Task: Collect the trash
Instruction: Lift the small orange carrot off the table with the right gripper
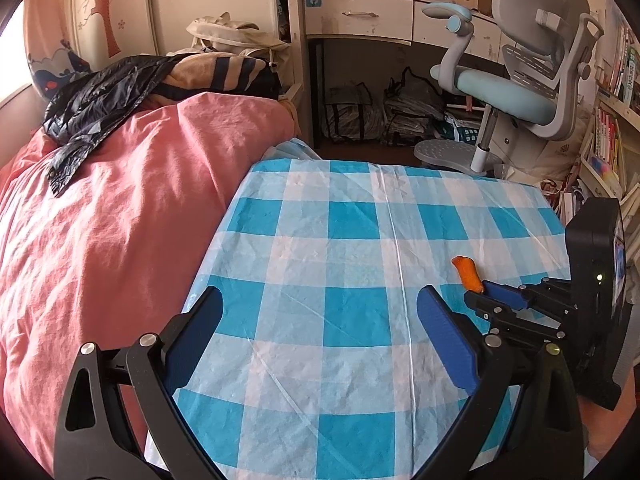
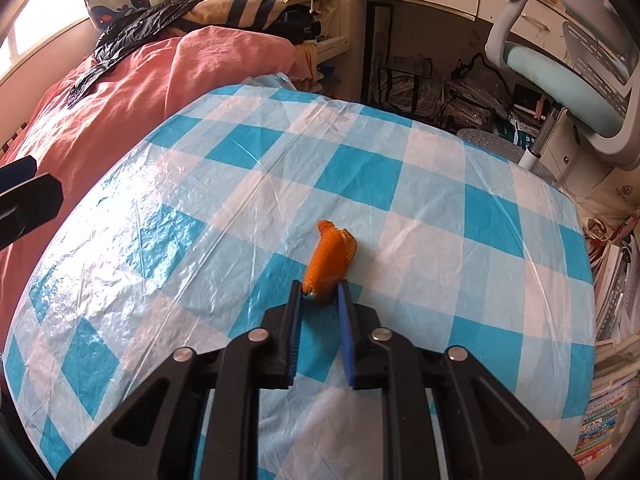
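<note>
Two wrist fisheyes, both tilted down over one checked table (image 1: 352, 240).

The left camera sits behind its wide-set fingers (image 1: 448, 344), low and close above the table's near left part, facing the bed (image 1: 120, 200) and desk (image 1: 360, 16). The right camera looks along its own fingers (image 2: 344, 320) from just above the cloth. Both views share the table, an orange peel (image 2: 330, 262), bed, desk and chair (image 1: 520, 80); each catches the other gripper at its edge.

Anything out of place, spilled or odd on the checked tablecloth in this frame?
Only the orange peel: a curled scrap on the blue-and-white tablecloth, its near end pinched by the right gripper. No spills or damage show. The left gripper hangs open over bare cloth.
</note>
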Available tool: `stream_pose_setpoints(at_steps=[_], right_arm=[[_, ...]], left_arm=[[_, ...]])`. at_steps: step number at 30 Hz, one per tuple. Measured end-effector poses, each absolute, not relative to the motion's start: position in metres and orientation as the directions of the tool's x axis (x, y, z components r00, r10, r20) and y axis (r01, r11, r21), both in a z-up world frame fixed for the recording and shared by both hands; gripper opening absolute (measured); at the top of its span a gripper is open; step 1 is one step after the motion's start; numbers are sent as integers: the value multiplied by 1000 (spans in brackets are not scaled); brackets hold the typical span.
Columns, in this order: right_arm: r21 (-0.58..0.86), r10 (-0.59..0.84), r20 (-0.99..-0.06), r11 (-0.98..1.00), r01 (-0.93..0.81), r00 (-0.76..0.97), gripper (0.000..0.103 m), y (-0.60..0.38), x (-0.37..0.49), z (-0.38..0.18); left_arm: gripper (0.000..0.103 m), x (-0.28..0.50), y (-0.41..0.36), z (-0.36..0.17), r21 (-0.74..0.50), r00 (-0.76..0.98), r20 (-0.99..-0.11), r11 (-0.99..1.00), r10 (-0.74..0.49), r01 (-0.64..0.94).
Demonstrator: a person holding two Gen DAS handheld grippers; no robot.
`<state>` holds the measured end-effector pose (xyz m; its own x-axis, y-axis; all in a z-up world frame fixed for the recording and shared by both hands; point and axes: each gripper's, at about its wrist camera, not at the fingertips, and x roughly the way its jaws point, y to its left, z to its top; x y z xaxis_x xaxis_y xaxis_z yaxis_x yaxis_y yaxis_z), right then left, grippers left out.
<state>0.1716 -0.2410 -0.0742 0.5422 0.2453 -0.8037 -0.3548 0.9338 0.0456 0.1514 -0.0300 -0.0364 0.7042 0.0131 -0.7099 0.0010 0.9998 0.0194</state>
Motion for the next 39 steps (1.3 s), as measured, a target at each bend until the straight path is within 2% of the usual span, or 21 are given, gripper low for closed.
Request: stream_pose_setpoints(at_steps=[11,21,29,34,39], right_arm=[[75,300,-742,926,-371,599,13,-241,128,-34],[56,364,-598,908,-416,714,13,-251,23,22],[33,350,-568,914,-404,745,13,-261,-52,19],[30,358,-549,912,-410,756,13,-263,-68,19],[13,360,-542,907,-421,759,13,-260,-79,18]], left_arm=[[94,123,-16,-21,8,724,-690,1000,14,-11],[94,59,-8,-7,-1,756,-654,1000,-10,12],[95,1,-10,-5,59,775,-631,997,-4,53],[95,-28,5,-10,-5,763,-646,1000,-12,12],[95,-43,13,-11,-13,771,-637,1000,0,-10]])
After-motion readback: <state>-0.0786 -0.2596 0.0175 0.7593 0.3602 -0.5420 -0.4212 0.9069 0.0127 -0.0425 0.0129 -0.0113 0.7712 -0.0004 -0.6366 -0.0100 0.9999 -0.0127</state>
